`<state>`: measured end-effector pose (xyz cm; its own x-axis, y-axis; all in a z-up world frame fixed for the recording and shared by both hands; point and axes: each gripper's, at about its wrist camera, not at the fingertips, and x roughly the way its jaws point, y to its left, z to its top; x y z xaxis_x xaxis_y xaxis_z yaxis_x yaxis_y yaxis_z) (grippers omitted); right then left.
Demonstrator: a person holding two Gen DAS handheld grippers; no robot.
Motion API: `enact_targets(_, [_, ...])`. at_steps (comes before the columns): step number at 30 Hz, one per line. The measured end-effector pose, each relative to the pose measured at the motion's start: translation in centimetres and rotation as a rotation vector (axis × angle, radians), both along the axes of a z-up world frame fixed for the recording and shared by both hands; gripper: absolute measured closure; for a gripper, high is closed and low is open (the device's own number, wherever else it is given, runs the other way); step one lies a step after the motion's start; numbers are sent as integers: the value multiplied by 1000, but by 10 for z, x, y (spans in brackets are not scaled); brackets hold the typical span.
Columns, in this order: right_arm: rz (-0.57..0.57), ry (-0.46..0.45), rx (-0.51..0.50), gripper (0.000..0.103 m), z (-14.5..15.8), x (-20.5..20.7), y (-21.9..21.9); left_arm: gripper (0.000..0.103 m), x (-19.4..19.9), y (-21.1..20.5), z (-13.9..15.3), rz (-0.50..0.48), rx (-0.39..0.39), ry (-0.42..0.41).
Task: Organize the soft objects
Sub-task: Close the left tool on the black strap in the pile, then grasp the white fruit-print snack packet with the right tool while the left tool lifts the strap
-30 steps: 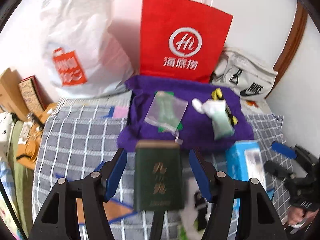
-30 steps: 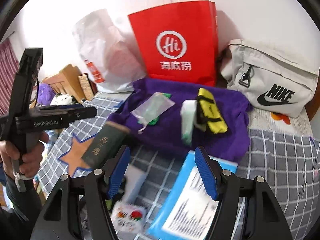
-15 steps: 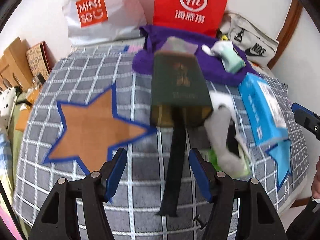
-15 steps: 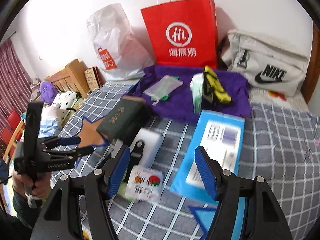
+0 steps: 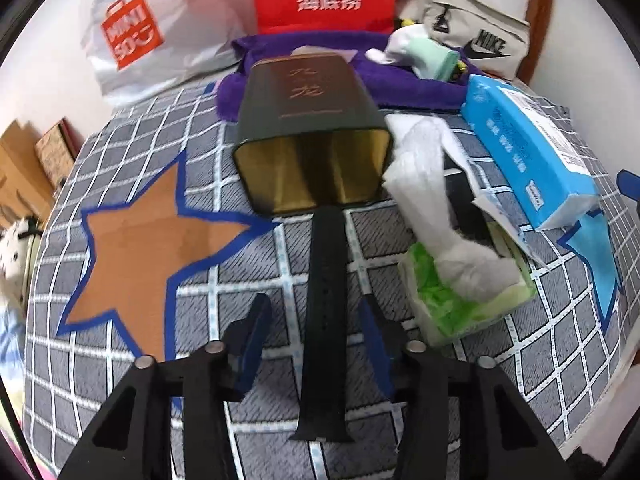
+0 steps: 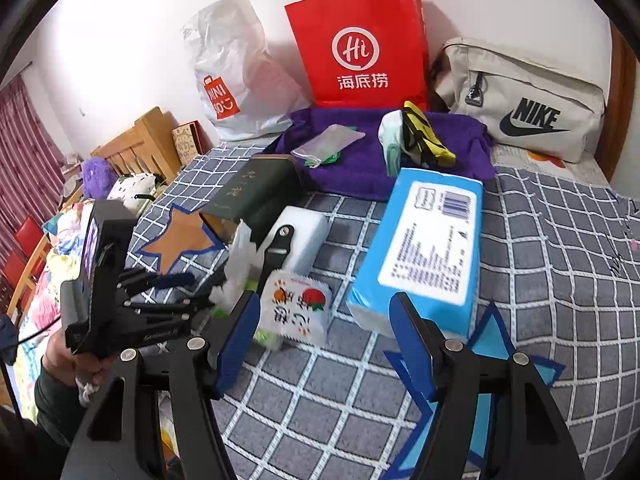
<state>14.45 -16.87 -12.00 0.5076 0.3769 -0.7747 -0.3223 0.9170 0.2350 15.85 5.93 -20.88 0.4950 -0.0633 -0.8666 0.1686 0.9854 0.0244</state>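
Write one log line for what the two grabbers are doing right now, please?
left gripper: jaws closing around black strap, not gripped | right gripper: open, empty, above checked bedspread

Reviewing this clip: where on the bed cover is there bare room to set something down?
Free: the orange star left of the dark tin, and the grid right of the blue tissue pack. Crowded: around the black strap, green tissue packet and purple towel.

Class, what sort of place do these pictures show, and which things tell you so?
Probably a bedroom: a checked bedspread covers a bed, with a wooden headboard and red curtains beside it.
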Motion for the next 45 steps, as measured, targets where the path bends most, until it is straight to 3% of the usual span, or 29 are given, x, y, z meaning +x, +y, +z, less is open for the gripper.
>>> enact_targets(1, [0,2,3,36,-1,-2,-1,79,1,0,0,-15,-20,1])
enact_targets(2, [1,6,5,36,-2,-4,-1,83,1,-2,0,-30,-29,0])
enact_targets(7, [39,11,5,37,-10,-9,3,83,-5,-10,1,-26,7,-6])
enact_targets(20, [105,99,42,37,-48,-5,29,83,-4,-1,0,27,-49,-38])
enact_targets(24, [114,69,18,37,-51,-2,45,83,-11,5,0,47,-58,-36])
enact_targets(29, [123,29,-97,38,-60,3,65,83,-18,10,-2,61,-84,-40])
enact_targets(32, [112,13,-137,56,-66,7,68,83,-19,11,-2,67,-94,-43])
enact_targets(34, [114,5,-135,80,-68,10,68,83,-19,12,-3,73,-98,-44])
enact_targets(40, [125,-53,-140,101,-55,2,56,83,-21,14,0,89,-115,-34])
enact_targets(45, [104,-47,-104,101,-40,-14,32,83,-29,14,3,107,-104,-23])
